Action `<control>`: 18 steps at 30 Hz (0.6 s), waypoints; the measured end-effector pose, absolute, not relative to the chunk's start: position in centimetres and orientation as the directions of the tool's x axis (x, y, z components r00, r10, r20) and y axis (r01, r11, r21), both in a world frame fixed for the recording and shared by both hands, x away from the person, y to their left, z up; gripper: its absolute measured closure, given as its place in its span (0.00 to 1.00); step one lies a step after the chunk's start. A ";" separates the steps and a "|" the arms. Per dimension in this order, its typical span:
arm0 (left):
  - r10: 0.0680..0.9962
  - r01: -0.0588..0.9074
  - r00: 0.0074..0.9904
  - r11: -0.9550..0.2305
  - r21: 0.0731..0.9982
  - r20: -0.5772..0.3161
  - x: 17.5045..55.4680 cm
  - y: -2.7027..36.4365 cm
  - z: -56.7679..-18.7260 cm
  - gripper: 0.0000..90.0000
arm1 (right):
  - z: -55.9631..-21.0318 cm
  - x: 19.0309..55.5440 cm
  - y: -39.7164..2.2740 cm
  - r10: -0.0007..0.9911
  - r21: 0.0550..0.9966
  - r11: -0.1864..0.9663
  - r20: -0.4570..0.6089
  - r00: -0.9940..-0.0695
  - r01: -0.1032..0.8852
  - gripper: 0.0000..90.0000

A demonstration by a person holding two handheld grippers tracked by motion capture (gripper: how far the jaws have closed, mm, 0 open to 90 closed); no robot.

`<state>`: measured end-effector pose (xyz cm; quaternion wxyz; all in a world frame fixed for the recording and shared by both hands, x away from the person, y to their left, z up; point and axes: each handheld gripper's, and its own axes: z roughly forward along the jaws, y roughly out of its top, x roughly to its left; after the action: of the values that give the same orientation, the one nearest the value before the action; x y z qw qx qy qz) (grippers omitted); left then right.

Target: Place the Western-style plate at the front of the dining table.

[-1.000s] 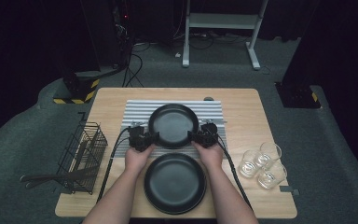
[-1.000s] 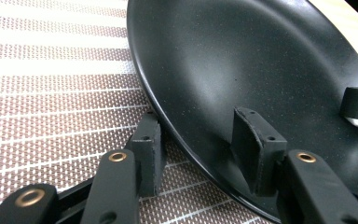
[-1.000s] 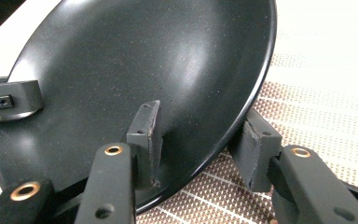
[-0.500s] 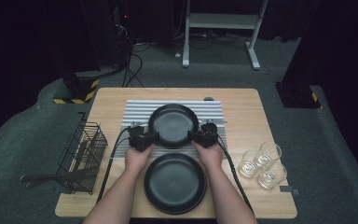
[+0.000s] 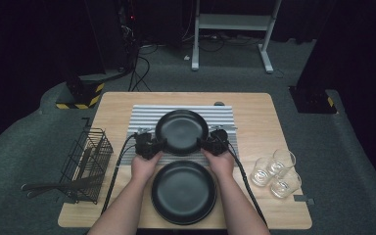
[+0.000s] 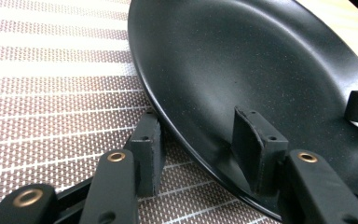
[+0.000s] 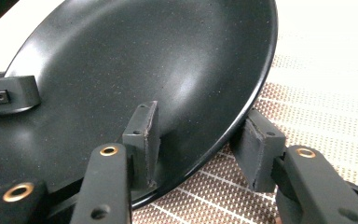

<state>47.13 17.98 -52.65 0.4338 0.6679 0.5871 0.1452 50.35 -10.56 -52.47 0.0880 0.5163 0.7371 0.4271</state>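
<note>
Round matte black plate [image 5: 181,131] sitting mid-surface on ribbed striped mat [image 5: 144,117]; left gripper [image 6: 198,149] and right gripper [image 7: 200,144] straddling opposite rims, jaws loosely apart; right's just been opening.

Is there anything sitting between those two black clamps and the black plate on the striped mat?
Nothing visible does. The left gripper and the right gripper each straddle an opposite edge of the far plate, one jaw inside the rim and one outside over the striped mat. Small gaps show, so neither is clamped.

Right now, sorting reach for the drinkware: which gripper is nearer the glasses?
Right. The right gripper sits at the far plate's right rim, nearer the glasses; the left gripper is across the plate.
</note>
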 end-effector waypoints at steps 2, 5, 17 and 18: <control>0.911 0.660 0.267 0.064 0.749 -0.314 47.1 18.0 -52.7 0.61 | -52.5 50.3 -10.5 0.837 0.724 0.111 0.301 -0.456 0.681 0.58; 0.911 0.664 0.265 0.066 0.745 -0.316 47.1 18.0 -52.7 0.60 | -52.4 50.2 -10.5 0.838 0.725 0.119 0.294 -0.461 0.678 0.57; 0.919 0.663 0.257 0.057 0.747 -0.298 47.1 17.8 -52.7 0.59 | -52.4 50.2 -10.4 0.837 0.726 0.132 0.284 -0.468 0.675 0.55; 0.919 0.663 0.256 0.058 0.747 -0.299 47.1 17.8 -52.6 0.59 | -52.4 50.1 -10.4 0.836 0.727 0.135 0.281 -0.471 0.674 0.55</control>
<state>47.07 17.85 -52.65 0.4241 0.6693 0.5910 0.1514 50.14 -10.37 -52.39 0.0966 0.5053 0.7471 0.4210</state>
